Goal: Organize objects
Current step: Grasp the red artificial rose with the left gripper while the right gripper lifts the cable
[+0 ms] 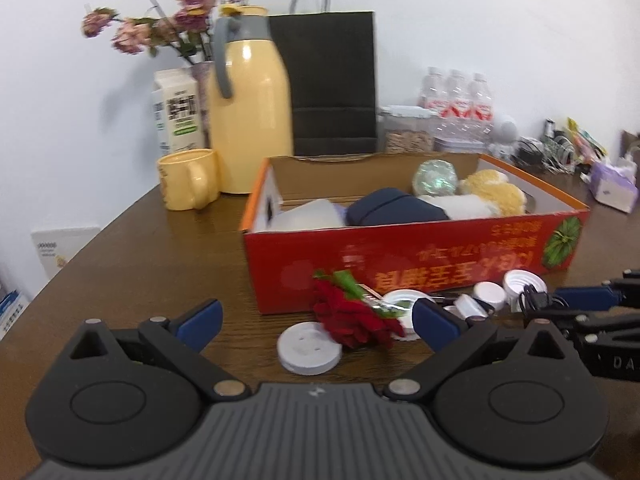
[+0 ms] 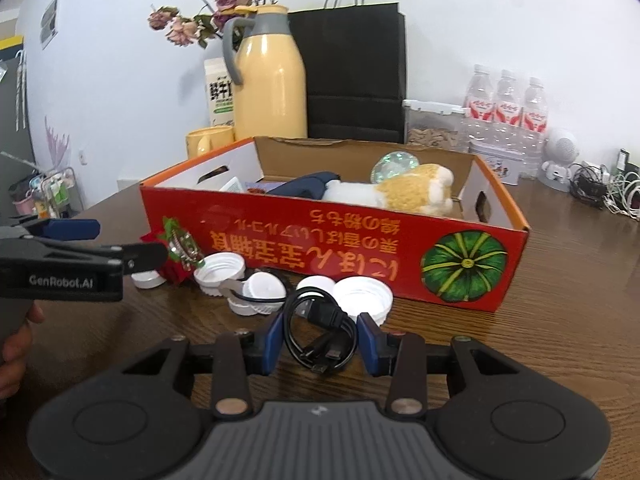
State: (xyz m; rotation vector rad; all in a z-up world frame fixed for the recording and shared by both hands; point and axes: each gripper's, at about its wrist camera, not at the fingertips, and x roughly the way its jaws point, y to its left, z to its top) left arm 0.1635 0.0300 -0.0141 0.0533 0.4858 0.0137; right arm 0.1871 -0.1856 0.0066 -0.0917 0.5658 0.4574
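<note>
A coiled black cable (image 2: 320,332) sits between the blue pads of the right gripper (image 2: 322,340) at lower centre of the right wrist view, the jaws drawn in against its two sides, clamped on the bundle. The coil's long axis runs away from the camera toward the red cardboard box (image 2: 320,248), which stands just beyond it across the middle of the frame; judged from this, the coming move is a lift up and over the near wall. The left gripper (image 1: 316,322) stands with its jaws wide apart and nothing held, a red fabric flower (image 1: 352,316) lying between its tips at lower centre of the left wrist view; that hand is the nearer one for the flower. On the brown table (image 2: 560,280) in front of the box lie about six white caps, counted in the right wrist view, some overlapping. Inside the box: one plush toy (image 2: 404,196), one dark blue pouch (image 2: 308,186), one glass ball (image 2: 394,164). Behind stand one yellow jug (image 2: 268,80), one yellow mug (image 1: 188,180), one black paper bag (image 2: 352,72), three water bottles (image 2: 504,100).
</note>
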